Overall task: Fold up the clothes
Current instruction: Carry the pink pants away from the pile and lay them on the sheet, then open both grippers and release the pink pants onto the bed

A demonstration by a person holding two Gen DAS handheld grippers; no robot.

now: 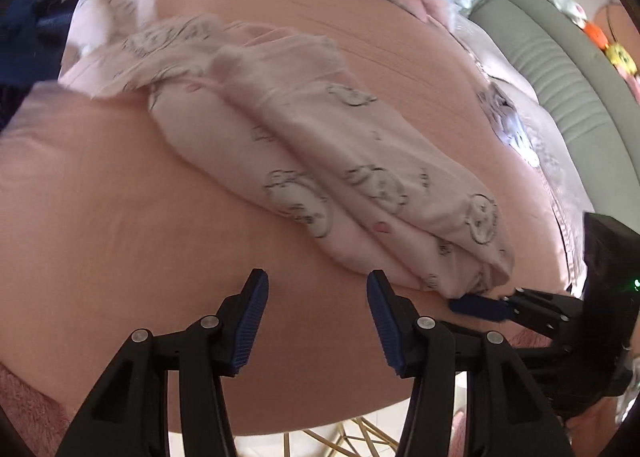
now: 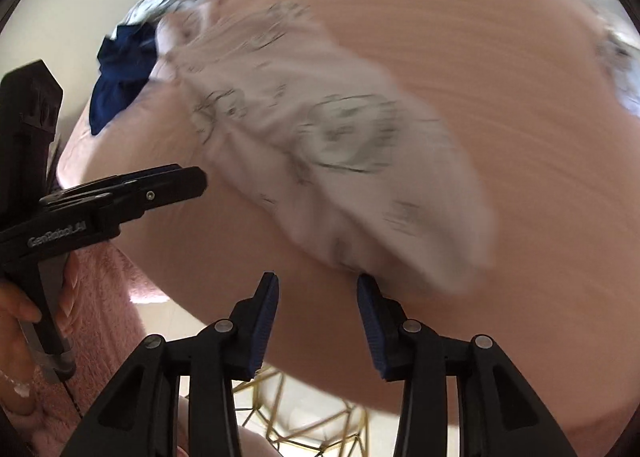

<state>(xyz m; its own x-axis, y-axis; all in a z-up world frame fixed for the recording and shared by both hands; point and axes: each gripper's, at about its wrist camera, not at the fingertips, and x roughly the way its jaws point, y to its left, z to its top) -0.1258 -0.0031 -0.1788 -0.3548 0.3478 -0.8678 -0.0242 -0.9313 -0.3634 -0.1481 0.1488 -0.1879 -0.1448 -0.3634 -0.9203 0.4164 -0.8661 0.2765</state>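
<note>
Both grippers, left gripper (image 1: 316,321) and right gripper (image 2: 318,327), are black plastic linkages with silver pivot pins and ribbed blue pads (image 1: 248,329). White "GenRobot.AI" lettering marks one body. Bare skin shows on the left hand (image 2: 16,341).

"GenRobot.AI" on the left gripper (image 2: 192,181) body

Your light is soft, even daylight with faint shadows. Your right wrist view smears the printed garment (image 2: 340,161) with motion blur; your left view is sharper, blurring only far left. Fisheye bending and dark corners frame both.
</note>
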